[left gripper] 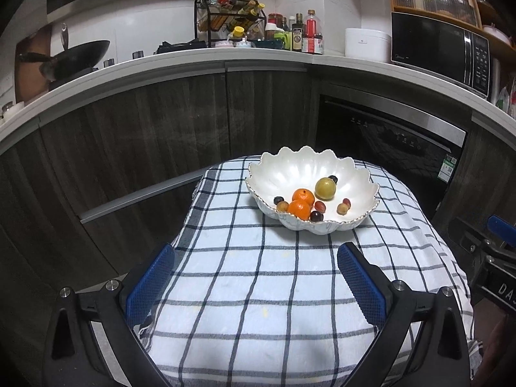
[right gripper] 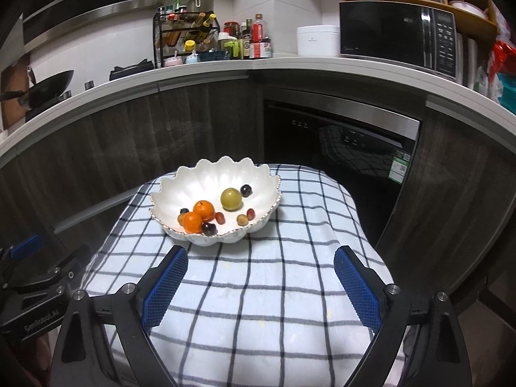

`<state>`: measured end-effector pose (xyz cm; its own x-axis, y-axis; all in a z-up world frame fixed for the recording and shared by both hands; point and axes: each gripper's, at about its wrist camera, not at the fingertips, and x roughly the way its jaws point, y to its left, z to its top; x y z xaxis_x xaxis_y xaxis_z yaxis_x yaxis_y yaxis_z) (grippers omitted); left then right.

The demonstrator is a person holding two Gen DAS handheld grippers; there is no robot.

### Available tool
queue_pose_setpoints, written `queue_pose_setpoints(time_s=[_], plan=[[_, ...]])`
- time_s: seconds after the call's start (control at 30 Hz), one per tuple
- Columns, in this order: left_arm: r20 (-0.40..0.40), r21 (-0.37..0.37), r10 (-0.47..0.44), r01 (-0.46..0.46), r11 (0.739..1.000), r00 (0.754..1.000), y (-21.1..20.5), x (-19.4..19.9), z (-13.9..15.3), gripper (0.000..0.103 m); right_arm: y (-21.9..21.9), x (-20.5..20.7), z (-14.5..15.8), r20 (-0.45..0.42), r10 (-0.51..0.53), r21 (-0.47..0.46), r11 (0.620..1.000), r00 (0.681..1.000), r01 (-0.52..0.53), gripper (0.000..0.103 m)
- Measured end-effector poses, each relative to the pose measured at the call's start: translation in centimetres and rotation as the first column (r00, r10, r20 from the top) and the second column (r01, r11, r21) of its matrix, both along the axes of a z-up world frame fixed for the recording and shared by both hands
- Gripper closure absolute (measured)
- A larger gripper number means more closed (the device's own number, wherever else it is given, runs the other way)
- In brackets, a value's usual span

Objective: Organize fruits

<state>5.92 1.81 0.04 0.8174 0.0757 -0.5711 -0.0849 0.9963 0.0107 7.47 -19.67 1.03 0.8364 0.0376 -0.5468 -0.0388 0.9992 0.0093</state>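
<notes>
A white scalloped bowl (left gripper: pixel 290 169) (right gripper: pixel 206 179) stands at the far end of a checked cloth (left gripper: pixel 251 290) (right gripper: pixel 258 290). Inside it lie two oranges (left gripper: pixel 301 204) (right gripper: pixel 198 214), a yellow-green round fruit (left gripper: pixel 325 188) (right gripper: pixel 231 198) and several small dark and tan grapes (left gripper: pixel 316 216) (right gripper: pixel 209 228). My left gripper (left gripper: pixel 256 251) is open above the near cloth, well short of the bowl, with nothing between its blue pads. My right gripper (right gripper: pixel 261 254) is likewise open and holds nothing. Its left fingertip is close to the bowl's near rim.
Dark wood cabinets (left gripper: pixel 145 148) and a built-in dishwasher (left gripper: pixel 387 142) stand close behind the cloth-covered stand. The white counter above carries a wok (left gripper: pixel 80 53), a spice rack (left gripper: pixel 232 22), bottles, a rice cooker (left gripper: pixel 366 42) and a microwave (left gripper: pixel 441 48). The other gripper's body shows at each view's edge.
</notes>
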Motion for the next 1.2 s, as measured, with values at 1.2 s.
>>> queue_pose_setpoints(time_s=[1.2], plan=[[-0.001, -0.018, 0.0, 0.0, 1.0, 1.0, -0.2, -2.0, -0.9, 0.0, -0.9, -2.6, -0.4, 0.019, -0.039, 0.005, 0.999, 0.999, 0.039, 0.01]])
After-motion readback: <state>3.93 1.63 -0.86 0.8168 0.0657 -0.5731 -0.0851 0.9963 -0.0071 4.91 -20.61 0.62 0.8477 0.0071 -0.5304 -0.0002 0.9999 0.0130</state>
